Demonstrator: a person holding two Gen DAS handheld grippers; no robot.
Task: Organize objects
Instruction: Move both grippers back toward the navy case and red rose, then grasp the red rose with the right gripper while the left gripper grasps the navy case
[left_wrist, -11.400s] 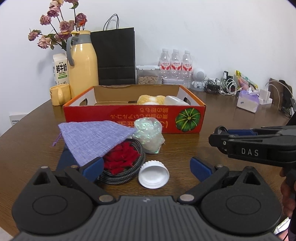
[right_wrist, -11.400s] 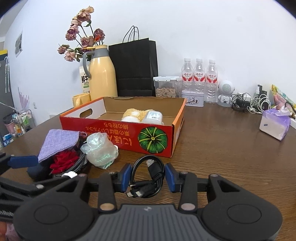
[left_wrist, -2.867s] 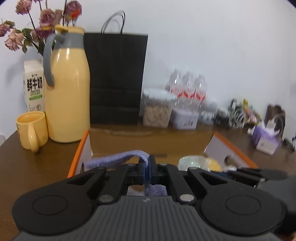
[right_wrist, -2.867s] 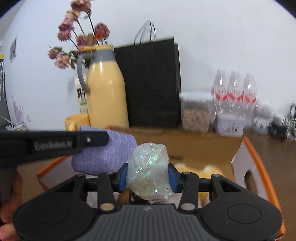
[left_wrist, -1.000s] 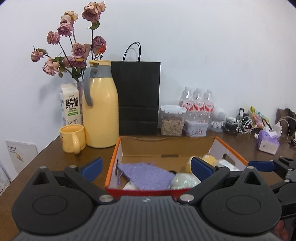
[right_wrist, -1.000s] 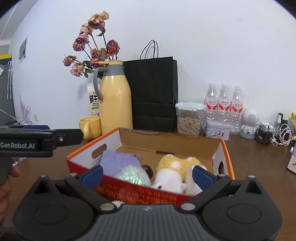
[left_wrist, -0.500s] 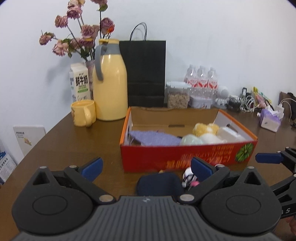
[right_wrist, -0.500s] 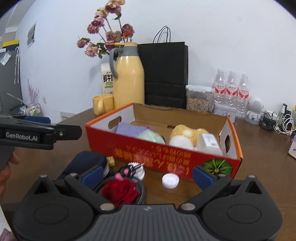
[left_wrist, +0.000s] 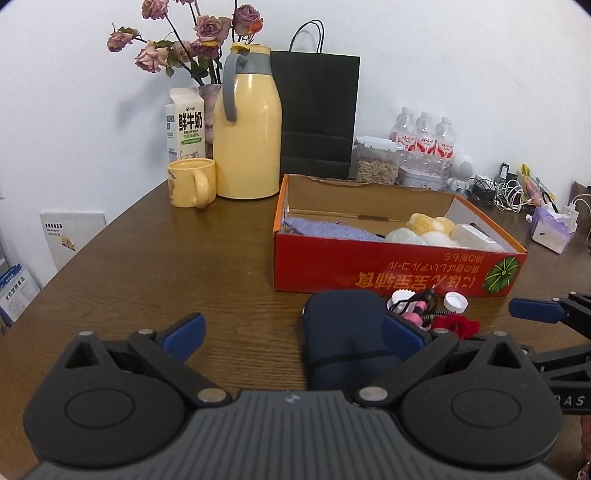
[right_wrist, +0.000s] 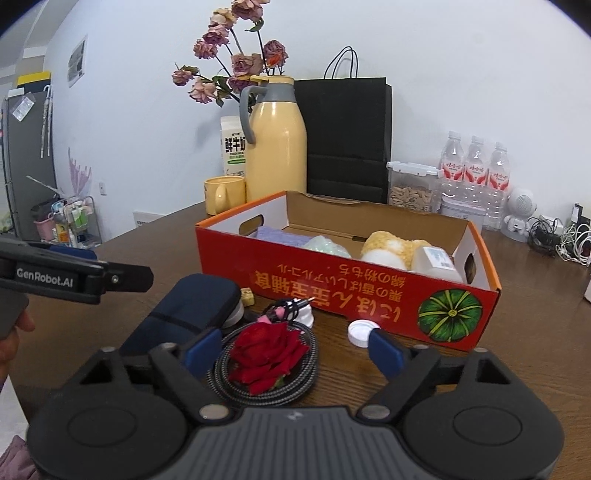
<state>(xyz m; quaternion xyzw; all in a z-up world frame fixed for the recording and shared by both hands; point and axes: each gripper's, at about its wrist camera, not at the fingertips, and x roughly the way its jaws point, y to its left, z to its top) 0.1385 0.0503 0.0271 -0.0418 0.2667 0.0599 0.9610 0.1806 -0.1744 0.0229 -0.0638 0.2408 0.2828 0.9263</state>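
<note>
The red cardboard box (left_wrist: 399, 271) (right_wrist: 332, 288) stands on the brown table and holds the purple cloth pouch (left_wrist: 328, 229) (right_wrist: 275, 233), the iridescent plastic bag (right_wrist: 327, 245), a yellow-white plush (right_wrist: 391, 249) and a white container (right_wrist: 436, 263). In front of the box lie a dark blue case (left_wrist: 345, 330) (right_wrist: 188, 314), a coiled braided cable (right_wrist: 306, 373) with a red fabric rose (right_wrist: 267, 352) on it, and a white cap (right_wrist: 362, 332). My left gripper (left_wrist: 295, 332) is open with the blue case between its fingers. My right gripper (right_wrist: 293, 349) is open around the rose and cable.
A yellow thermos (left_wrist: 247, 144), yellow mug (left_wrist: 192, 182), milk carton (left_wrist: 186, 125), dried flowers and a black paper bag (left_wrist: 317, 118) stand behind the box. Water bottles (right_wrist: 476, 166), a snack jar, cables and a tissue pack (left_wrist: 548, 229) are at the back right.
Both grippers have pulled back from the box and dropped toward the table. The left now frames the blue case, the right the rose and cable. Both stay open.
</note>
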